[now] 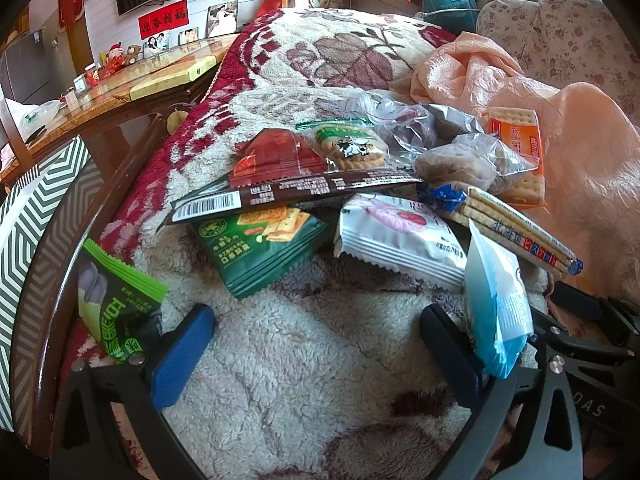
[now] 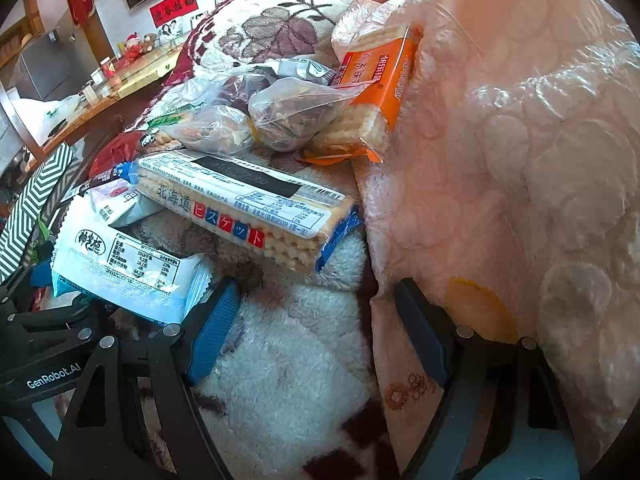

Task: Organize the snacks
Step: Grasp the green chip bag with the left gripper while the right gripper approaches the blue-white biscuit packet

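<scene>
Two grippers hover low over a fleecy floral blanket (image 1: 304, 360) strewn with snacks. The left gripper (image 1: 316, 344) has its jaws spread wide with only blanket between them; a light blue packet (image 1: 496, 312) stands on edge against the outer side of its right finger, not clamped. The right gripper (image 2: 316, 320) is likewise spread apart and empty, its right finger lying against a peach quilted cloth (image 2: 520, 160).

The left wrist view counts about ten packs: one bright green packet (image 1: 116, 304) at the far left edge, one dark green cracker pack (image 1: 260, 248), one long brown-edged wrapper (image 1: 296, 188) lying over it, one cow-print biscuit bag (image 1: 352, 148), one white packet with a pink picture (image 1: 400, 236), one long biscuit sleeve (image 1: 520, 232), two clear bags of brown pieces (image 1: 460, 164), one orange cracker pack (image 1: 520, 140) and the blue packet.

The right wrist view hides the two green packs, yet shows the biscuit sleeve's (image 2: 248, 208) printed label and barcode, the orange pack (image 2: 380, 80) leaning on the peach cloth, and the blue packet's (image 2: 128, 276) nutrition table.
</scene>
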A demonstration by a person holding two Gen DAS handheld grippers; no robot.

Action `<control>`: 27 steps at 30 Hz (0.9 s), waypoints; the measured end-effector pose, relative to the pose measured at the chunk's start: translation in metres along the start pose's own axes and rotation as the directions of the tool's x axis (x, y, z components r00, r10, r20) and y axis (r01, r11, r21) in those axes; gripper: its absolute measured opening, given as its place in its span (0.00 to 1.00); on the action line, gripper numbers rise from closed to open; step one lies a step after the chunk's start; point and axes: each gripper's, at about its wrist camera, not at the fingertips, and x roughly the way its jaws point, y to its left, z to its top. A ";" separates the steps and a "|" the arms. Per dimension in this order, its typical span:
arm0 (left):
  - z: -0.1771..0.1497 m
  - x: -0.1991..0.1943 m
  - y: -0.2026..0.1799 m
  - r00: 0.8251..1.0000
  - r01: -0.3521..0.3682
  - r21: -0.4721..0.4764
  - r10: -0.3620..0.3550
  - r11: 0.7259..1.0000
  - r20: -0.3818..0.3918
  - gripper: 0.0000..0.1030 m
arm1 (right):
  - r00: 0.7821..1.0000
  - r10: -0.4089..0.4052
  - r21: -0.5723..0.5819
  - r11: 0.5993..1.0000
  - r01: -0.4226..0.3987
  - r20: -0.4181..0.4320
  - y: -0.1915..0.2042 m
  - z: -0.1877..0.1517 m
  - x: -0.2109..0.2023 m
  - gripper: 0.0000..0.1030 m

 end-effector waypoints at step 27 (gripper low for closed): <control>-0.025 -0.073 0.104 0.994 0.057 -0.201 -0.075 0.978 -0.083 1.00 | 0.995 0.073 0.004 0.997 -0.073 -0.069 0.012 -0.012 -0.042 0.78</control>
